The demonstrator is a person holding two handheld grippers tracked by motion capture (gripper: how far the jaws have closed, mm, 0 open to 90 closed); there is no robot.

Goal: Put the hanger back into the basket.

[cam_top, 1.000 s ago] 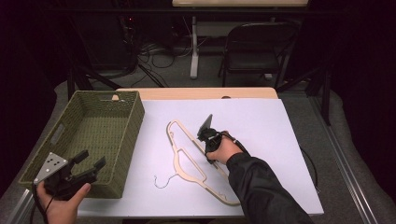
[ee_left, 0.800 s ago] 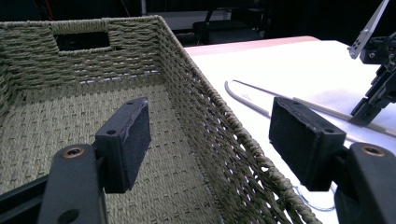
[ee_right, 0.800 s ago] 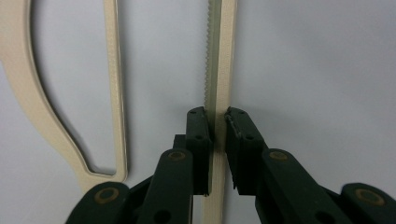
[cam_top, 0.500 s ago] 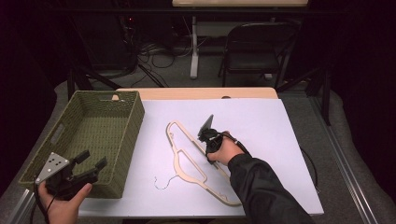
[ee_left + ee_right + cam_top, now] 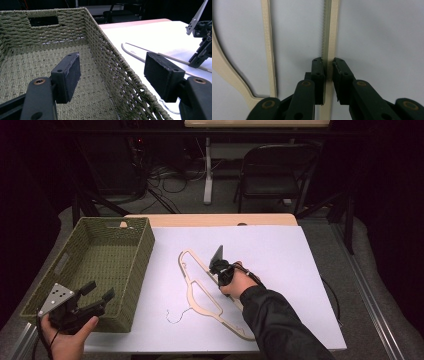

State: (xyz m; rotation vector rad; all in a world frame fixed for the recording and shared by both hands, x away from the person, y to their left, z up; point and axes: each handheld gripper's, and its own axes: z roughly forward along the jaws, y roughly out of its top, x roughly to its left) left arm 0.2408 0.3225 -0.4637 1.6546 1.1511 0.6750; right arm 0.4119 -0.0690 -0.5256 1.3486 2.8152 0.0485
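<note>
A cream plastic hanger (image 5: 200, 292) with a thin wire hook lies flat on the white table top. My right gripper (image 5: 218, 271) points down onto it, and its pads are shut on the hanger's notched bar (image 5: 332, 30), as the right gripper view shows with the gripper (image 5: 327, 62) squeezing the bar between them. My left gripper (image 5: 100, 291) is held at the near right corner of the green woven basket (image 5: 145, 245). It stands open with nothing between its pads (image 5: 67, 75), straddling the basket's right wall (image 5: 105, 50). The hanger (image 5: 135, 53) and the right gripper (image 5: 197, 60) show beyond it.
The basket is empty and takes up the table's left side. A white sheet (image 5: 280, 250) covers the table, and a wooden edge (image 5: 210, 219) runs along the far side. A black chair (image 5: 275, 170) and cables stand on the floor beyond.
</note>
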